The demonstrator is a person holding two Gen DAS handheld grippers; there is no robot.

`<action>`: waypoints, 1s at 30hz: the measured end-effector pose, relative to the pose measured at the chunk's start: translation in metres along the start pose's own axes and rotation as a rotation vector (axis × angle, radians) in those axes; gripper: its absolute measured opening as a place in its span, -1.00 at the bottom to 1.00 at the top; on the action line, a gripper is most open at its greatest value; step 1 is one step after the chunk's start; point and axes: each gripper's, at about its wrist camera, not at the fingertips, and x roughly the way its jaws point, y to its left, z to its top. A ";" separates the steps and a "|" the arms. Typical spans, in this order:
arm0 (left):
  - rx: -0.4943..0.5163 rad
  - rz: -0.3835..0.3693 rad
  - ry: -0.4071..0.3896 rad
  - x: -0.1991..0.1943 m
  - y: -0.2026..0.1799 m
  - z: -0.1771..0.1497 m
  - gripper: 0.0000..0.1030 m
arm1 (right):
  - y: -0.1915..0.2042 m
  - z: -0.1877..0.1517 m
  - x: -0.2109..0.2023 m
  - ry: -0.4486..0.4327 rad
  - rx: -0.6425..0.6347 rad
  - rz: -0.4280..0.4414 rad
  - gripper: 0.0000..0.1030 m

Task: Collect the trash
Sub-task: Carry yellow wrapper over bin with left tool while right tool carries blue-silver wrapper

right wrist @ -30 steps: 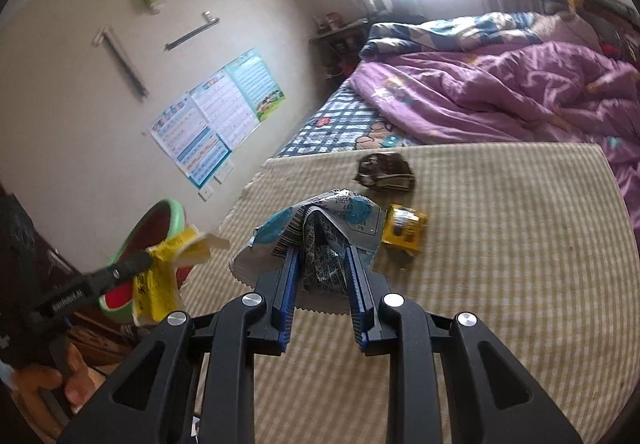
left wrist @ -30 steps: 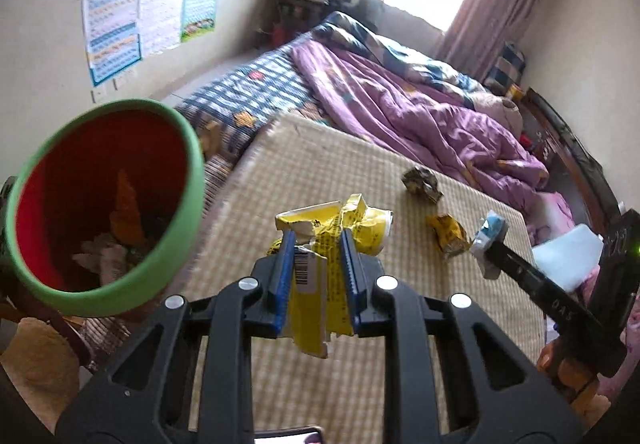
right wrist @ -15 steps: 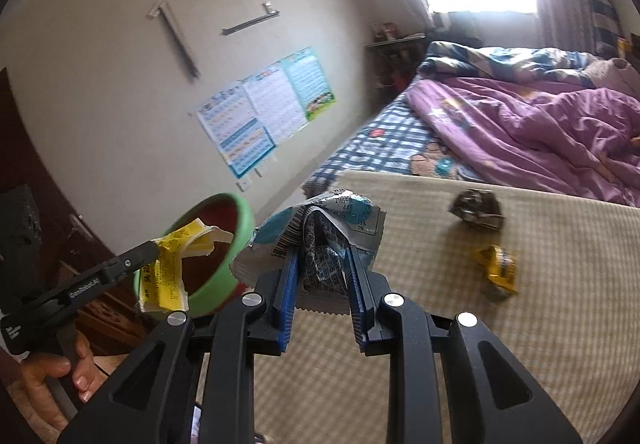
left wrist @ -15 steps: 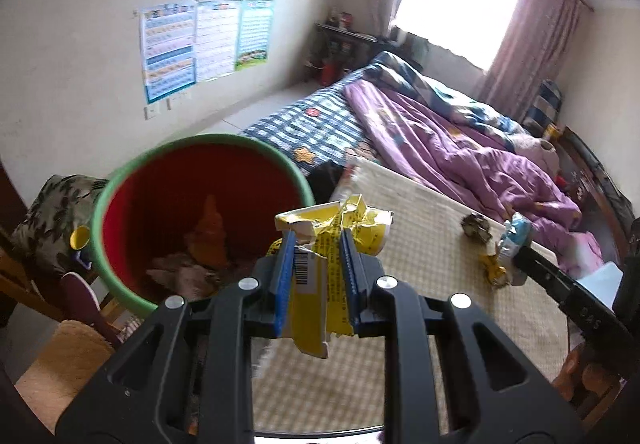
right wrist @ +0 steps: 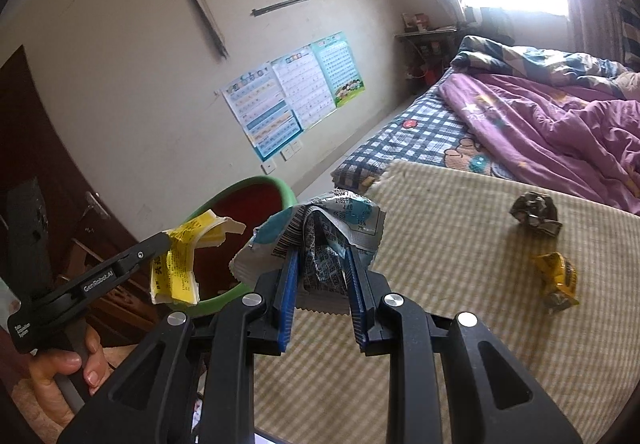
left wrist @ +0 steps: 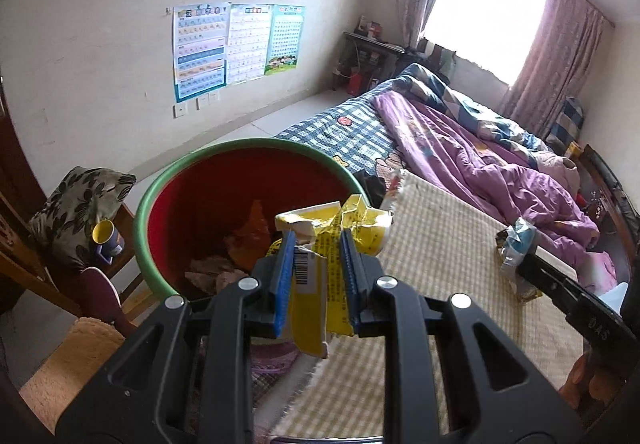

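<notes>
My left gripper [left wrist: 318,244] is shut on a crumpled yellow wrapper [left wrist: 336,228], held at the near rim of a red bin with a green rim [left wrist: 160,179]; the bin holds several scraps. In the right wrist view the same yellow wrapper [right wrist: 180,256] hangs in front of the bin [right wrist: 280,189]. My right gripper [right wrist: 320,256] is shut on a blue-and-white crinkled packet [right wrist: 320,228], over the edge of the checked mat [right wrist: 460,256]. On that mat lie a dark crumpled ball [right wrist: 536,209] and a small yellow wrapper [right wrist: 558,278].
A wooden chair with a floral cushion [left wrist: 80,199] and a yellow mug [left wrist: 106,238] stands left of the bin. A bed with a purple quilt [left wrist: 480,163] lies beyond the mat. Posters [left wrist: 236,43] hang on the wall. A hand [right wrist: 68,364] grips the left tool.
Both grippers have swung left with their wrappers, away from the mat's middle and toward the bin. The yellow wrapper now sits at the bin's opening. Neither grip has changed.
</notes>
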 end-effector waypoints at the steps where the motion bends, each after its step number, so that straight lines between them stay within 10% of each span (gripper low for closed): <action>1: -0.003 0.003 -0.001 0.000 0.002 0.001 -0.57 | 0.000 0.001 0.002 0.002 -0.003 0.003 -0.55; 30: -0.021 0.050 -0.019 0.011 0.034 0.010 -0.57 | 0.038 0.017 0.040 0.000 -0.090 0.023 -0.55</action>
